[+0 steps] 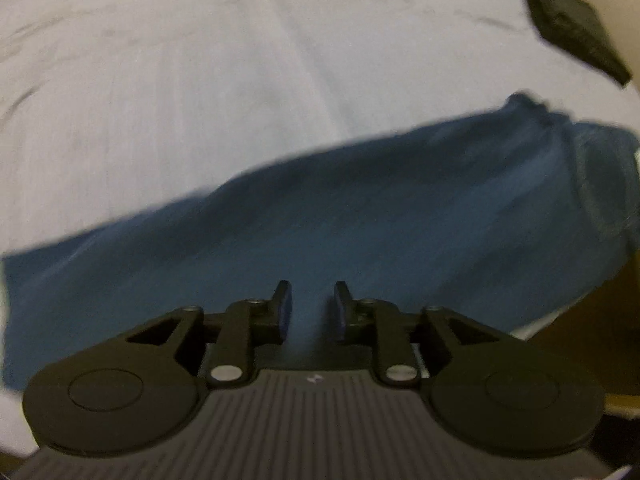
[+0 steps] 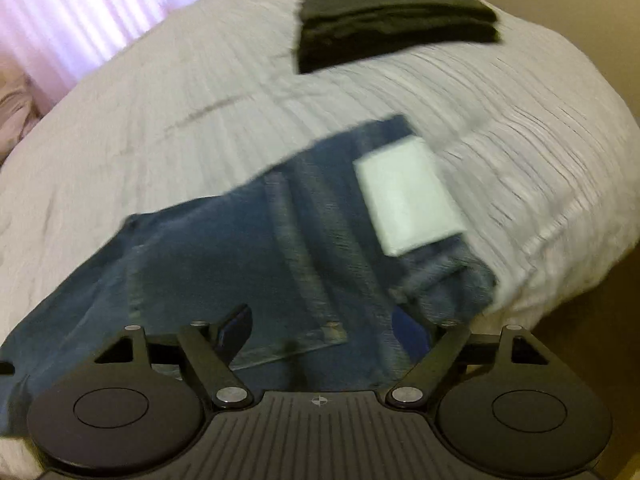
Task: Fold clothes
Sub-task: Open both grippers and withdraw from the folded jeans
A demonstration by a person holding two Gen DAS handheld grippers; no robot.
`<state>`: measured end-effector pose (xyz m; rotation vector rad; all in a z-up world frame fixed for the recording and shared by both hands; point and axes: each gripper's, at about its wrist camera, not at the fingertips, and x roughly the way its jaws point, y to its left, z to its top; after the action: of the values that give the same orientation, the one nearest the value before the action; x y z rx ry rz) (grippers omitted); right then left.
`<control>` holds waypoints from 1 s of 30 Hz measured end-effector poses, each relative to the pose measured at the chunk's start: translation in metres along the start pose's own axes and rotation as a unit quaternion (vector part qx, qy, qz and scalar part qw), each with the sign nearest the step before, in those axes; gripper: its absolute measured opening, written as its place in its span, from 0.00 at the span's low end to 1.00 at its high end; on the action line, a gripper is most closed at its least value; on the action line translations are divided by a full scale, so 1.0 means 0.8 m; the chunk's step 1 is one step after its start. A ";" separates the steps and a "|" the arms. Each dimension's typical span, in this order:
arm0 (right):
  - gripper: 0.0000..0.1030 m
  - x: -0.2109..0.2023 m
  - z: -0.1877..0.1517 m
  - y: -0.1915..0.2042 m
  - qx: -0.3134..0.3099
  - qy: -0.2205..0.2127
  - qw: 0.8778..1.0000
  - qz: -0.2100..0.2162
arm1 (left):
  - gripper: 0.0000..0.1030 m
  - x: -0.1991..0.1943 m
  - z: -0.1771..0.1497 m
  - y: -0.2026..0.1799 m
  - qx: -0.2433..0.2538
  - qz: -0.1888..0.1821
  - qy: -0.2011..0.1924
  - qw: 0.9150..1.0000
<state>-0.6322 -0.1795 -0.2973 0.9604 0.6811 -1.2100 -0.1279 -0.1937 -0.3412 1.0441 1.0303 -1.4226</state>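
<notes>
On the white bed (image 2: 160, 128) the jeans (image 2: 224, 248) lay flat. The left hand-held gripper (image 1: 312, 308) hovered over a leg, narrowly parted and empty; the right hand-held gripper (image 2: 324, 332) gaped wide near the waistband. Pinching both layers squarely would probably keep the fold even.

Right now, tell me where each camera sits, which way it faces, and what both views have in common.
Left wrist: mounted on the left gripper, looking steeply down its fingers onto the blue jeans spread over the white bedcover; the jaws stand slightly apart, nothing between them.
Right wrist: mounted on the right gripper, looking down at the jeans' waist end with its white pocket lining; the jaws are wide open.
Shared: the jeans, the bedcover, and the folded dark garment at the far right.
</notes>
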 end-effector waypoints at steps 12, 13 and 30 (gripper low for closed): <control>0.78 0.004 -0.078 0.215 -0.070 0.006 0.995 0.070 | 0.26 -0.037 -0.126 0.231 -0.029 0.045 -0.031 0.998; 0.78 0.001 -0.090 0.240 -0.071 0.006 0.995 0.069 | 0.26 -0.035 -0.130 0.250 -0.021 0.042 -0.036 0.998; 0.78 0.004 -0.235 0.581 -0.274 0.076 0.947 0.150 | 0.29 -0.048 -0.187 0.412 0.025 -0.032 -0.084 0.996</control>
<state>-0.1712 0.0157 -0.2734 0.6556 0.8979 -0.6277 0.2133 -0.0681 -0.3600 0.9168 0.9168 -1.5680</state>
